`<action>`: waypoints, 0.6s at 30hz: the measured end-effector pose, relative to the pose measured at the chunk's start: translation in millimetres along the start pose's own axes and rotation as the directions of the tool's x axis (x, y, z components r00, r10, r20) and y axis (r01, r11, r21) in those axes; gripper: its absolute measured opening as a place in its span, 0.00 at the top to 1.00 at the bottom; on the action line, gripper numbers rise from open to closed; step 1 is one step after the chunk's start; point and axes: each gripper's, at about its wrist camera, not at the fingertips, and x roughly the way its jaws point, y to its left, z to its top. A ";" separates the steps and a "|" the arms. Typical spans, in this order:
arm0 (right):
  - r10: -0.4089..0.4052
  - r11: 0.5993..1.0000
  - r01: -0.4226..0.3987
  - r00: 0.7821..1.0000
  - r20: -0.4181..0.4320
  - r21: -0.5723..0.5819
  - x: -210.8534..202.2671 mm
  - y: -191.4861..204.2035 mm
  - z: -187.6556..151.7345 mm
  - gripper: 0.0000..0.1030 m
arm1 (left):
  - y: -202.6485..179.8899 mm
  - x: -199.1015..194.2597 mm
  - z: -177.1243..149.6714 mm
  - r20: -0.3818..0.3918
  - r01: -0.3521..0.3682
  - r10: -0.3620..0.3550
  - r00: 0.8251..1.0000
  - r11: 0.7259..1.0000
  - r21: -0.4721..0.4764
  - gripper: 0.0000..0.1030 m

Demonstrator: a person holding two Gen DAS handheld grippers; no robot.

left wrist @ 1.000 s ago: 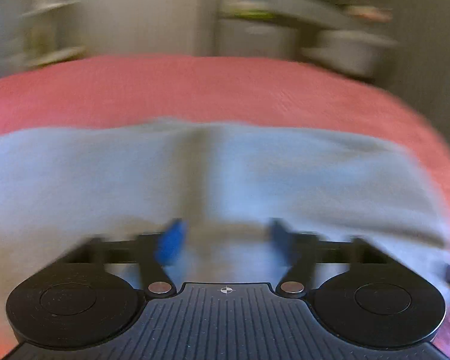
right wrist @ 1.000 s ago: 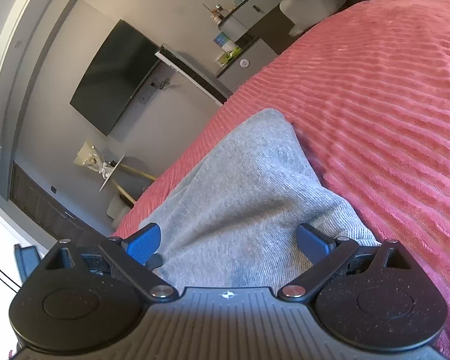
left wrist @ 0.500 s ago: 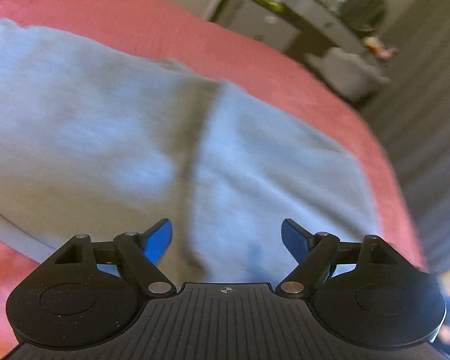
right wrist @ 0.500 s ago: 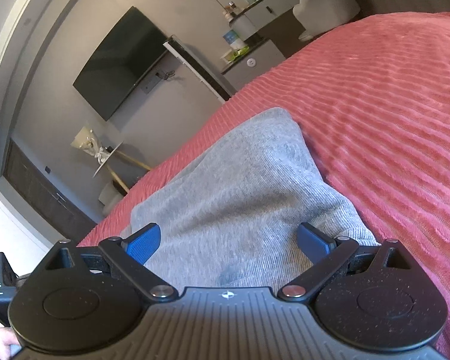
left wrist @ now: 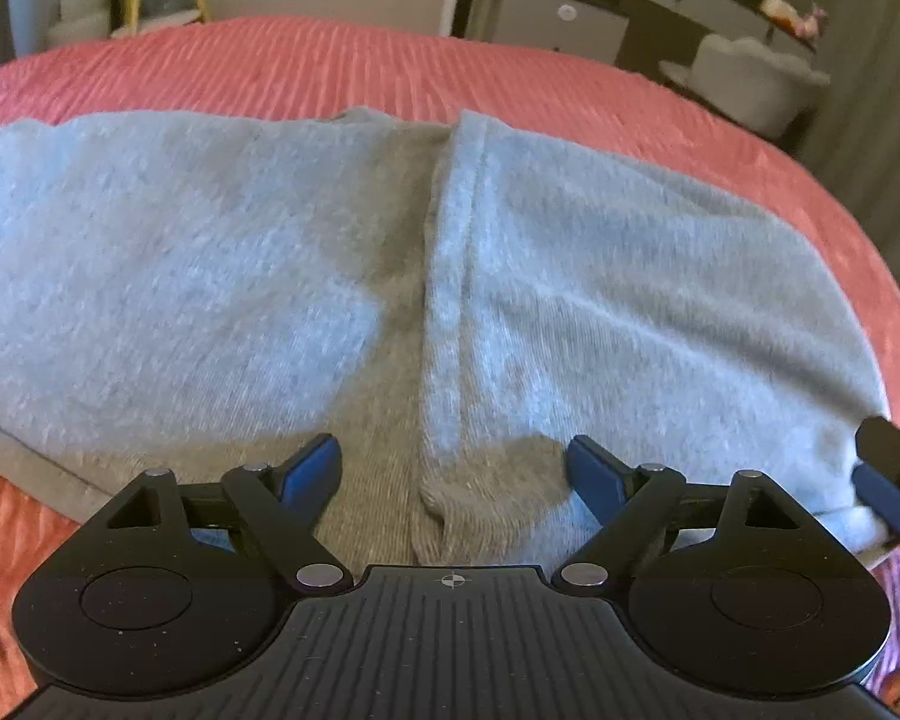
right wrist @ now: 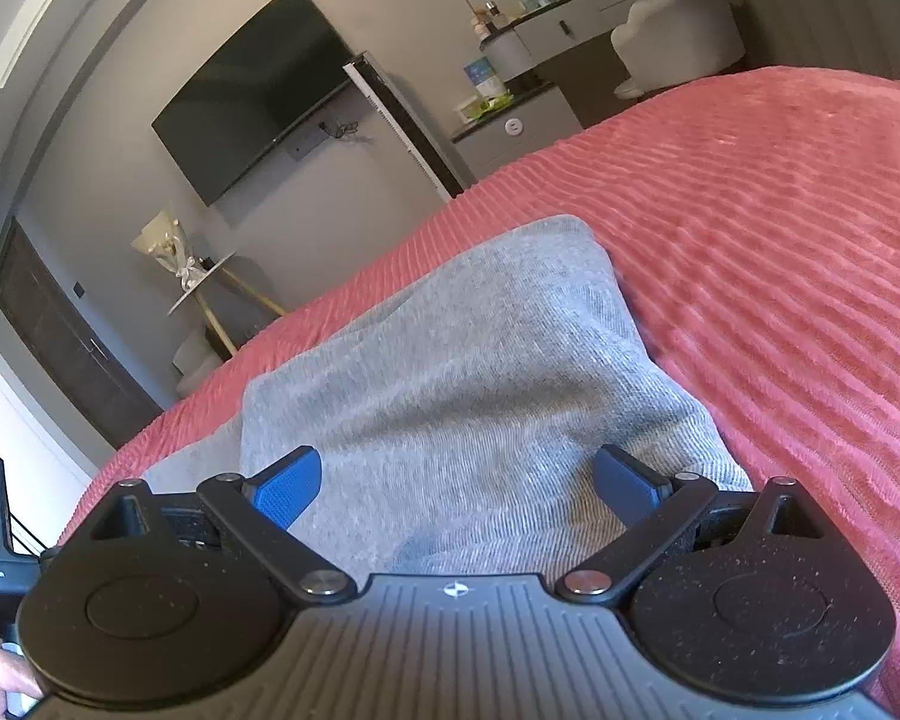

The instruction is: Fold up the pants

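Our grey pants [left wrist: 600, 276] lie spread on the pink bed [left wrist: 342, 60]. Both the left hand-held gripper [left wrist: 453, 471] and the right hand-held gripper [right wrist: 456, 486] hang open above them, gripping nothing. We risk pinching one layer only, so the fold bunches.

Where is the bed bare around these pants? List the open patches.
Bare pink bedspread lies beyond the grey pants, toward the dresser, and right of them in the right wrist view. Crowded near both grippers, which hang over the cloth.
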 end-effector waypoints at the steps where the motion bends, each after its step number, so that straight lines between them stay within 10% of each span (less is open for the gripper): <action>1: -0.002 1.000 0.002 1.000 -0.001 -0.005 -0.7 0.3 -0.3 0.05 | -0.2 1.4 -0.1 0.000 -0.003 0.003 1.000 1.000 0.004 0.15; 18: -0.113 0.991 0.113 0.994 0.004 -0.066 -23.3 34.4 33.9 0.19 | 1.1 3.9 0.1 -0.009 -0.001 0.001 1.000 1.000 -0.006 0.10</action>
